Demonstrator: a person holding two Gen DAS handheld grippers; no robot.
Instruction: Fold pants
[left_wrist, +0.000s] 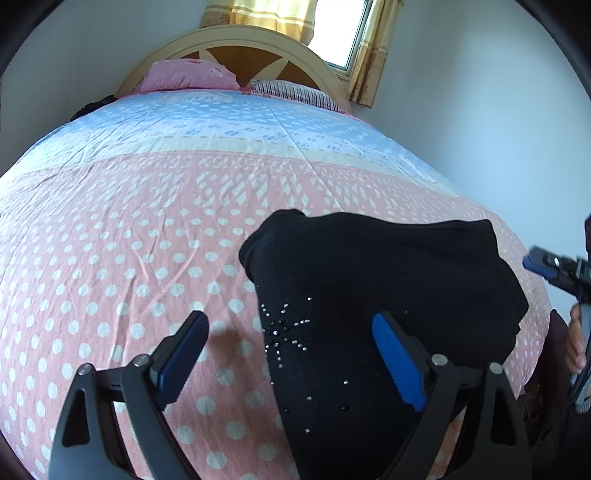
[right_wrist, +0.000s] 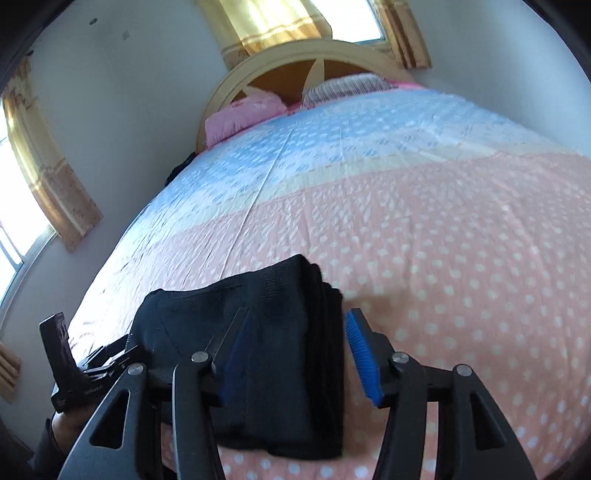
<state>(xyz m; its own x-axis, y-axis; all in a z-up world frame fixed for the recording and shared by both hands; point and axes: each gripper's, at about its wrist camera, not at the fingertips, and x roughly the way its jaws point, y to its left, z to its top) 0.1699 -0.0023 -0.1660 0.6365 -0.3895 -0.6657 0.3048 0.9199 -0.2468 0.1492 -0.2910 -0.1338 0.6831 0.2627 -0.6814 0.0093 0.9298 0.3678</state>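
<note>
The black pants (left_wrist: 369, 295) lie folded into a compact stack on the pink dotted bedspread (left_wrist: 110, 258), with a rhinestone star pattern on top. My left gripper (left_wrist: 291, 332) is open and empty, hovering just above the stack's left edge. In the right wrist view the pants (right_wrist: 280, 362) show as a thick layered pile. My right gripper (right_wrist: 295, 332) is open and empty above the pile's right edge. The right gripper also shows at the far right of the left wrist view (left_wrist: 554, 273), and the left gripper at the lower left of the right wrist view (right_wrist: 81, 369).
The bed (right_wrist: 443, 221) stretches ahead with a blue patterned band further up. A pink pillow (left_wrist: 188, 75) and a striped pillow (left_wrist: 291, 92) rest against the wooden headboard (left_wrist: 236, 44). Curtained windows (right_wrist: 22, 192) and white walls surround the bed.
</note>
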